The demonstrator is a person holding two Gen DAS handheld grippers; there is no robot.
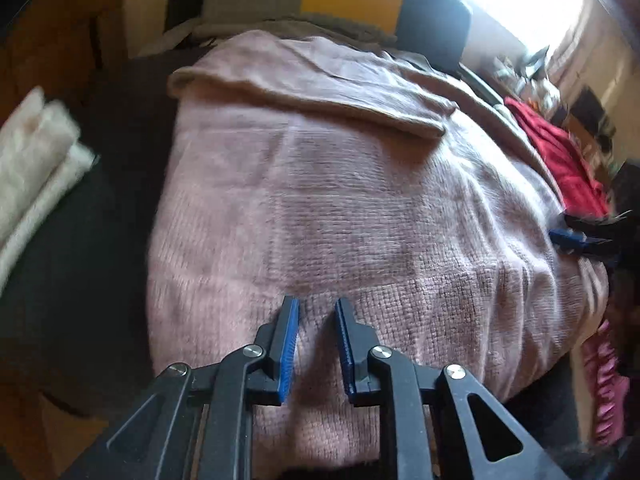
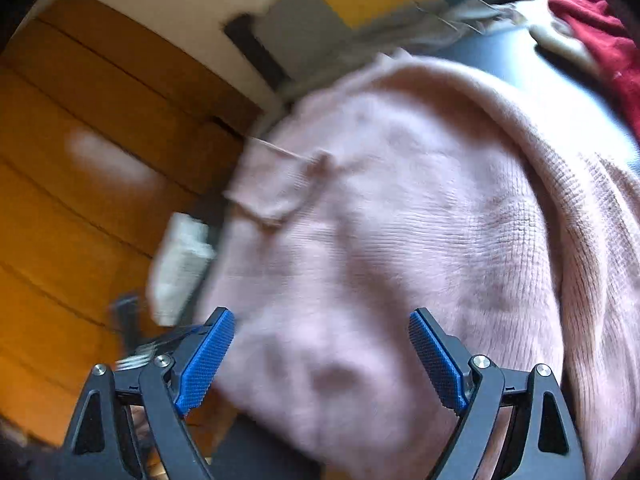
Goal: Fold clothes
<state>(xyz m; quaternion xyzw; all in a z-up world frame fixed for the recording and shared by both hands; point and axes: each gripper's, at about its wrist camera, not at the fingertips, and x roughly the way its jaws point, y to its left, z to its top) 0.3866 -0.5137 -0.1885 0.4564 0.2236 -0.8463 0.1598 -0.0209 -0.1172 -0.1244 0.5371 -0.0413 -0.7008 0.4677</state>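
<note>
A pink knit sweater (image 1: 340, 200) lies spread on a dark table, one sleeve (image 1: 304, 84) folded across its upper part. My left gripper (image 1: 317, 308) hovers over the sweater's near hem, its jaws a narrow gap apart with nothing between them. My right gripper (image 2: 322, 320) is wide open above the sweater (image 2: 400, 220), which looks blurred there. The right gripper's blue pad (image 1: 572, 240) shows at the sweater's right edge in the left wrist view.
A folded white cloth (image 1: 36, 168) lies at the table's left side. A red garment (image 1: 560, 156) and a pink frilled one (image 1: 604, 380) lie to the right. The red garment (image 2: 600, 36) shows top right in the right wrist view. Wooden floor (image 2: 80, 180) lies beyond the table edge.
</note>
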